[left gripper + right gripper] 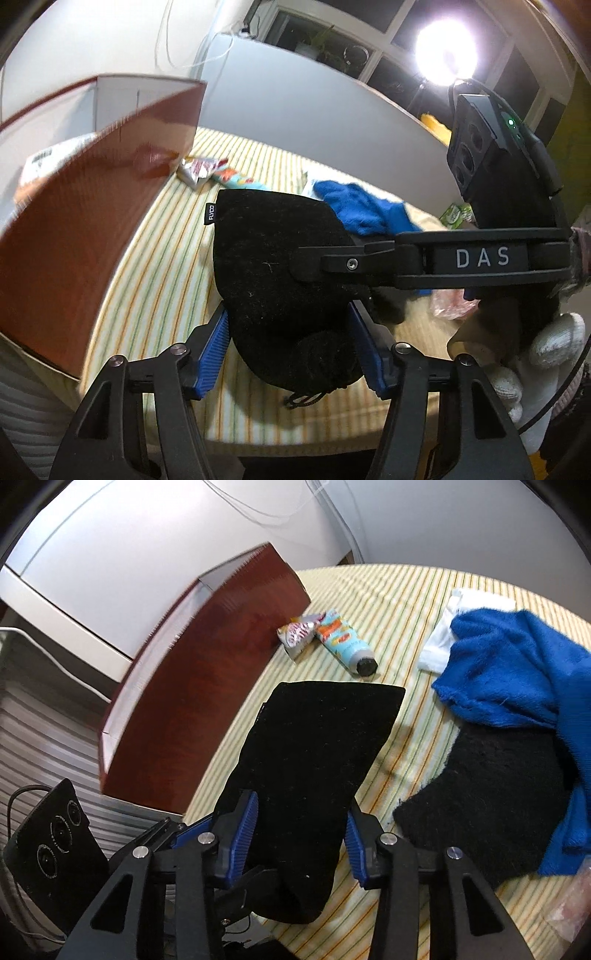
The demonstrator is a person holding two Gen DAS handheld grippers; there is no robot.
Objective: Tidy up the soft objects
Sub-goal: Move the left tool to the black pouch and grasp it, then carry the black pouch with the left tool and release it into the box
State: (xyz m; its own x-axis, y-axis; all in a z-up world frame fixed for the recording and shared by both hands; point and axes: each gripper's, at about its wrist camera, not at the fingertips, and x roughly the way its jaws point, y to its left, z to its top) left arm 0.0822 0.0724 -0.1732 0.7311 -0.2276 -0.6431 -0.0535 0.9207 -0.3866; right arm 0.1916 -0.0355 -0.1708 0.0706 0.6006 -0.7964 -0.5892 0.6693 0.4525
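Left wrist view: right gripper (328,264) crosses the pouch (273,266), covering its right side; its fingertips are hidden. Box (92,206) blurred, cut off at the left edge. Gloved hand (517,369) cut off at right. Right wrist view: blue cloth (517,672) runs off the right edge and covers part of the black cloth (487,805). Packet (299,637) print too small to read.

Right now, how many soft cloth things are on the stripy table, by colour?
Black: 2, the black pouch and the black cloth
Blue: 1, the blue cloth
White: 1, the white cloth
Total: 4
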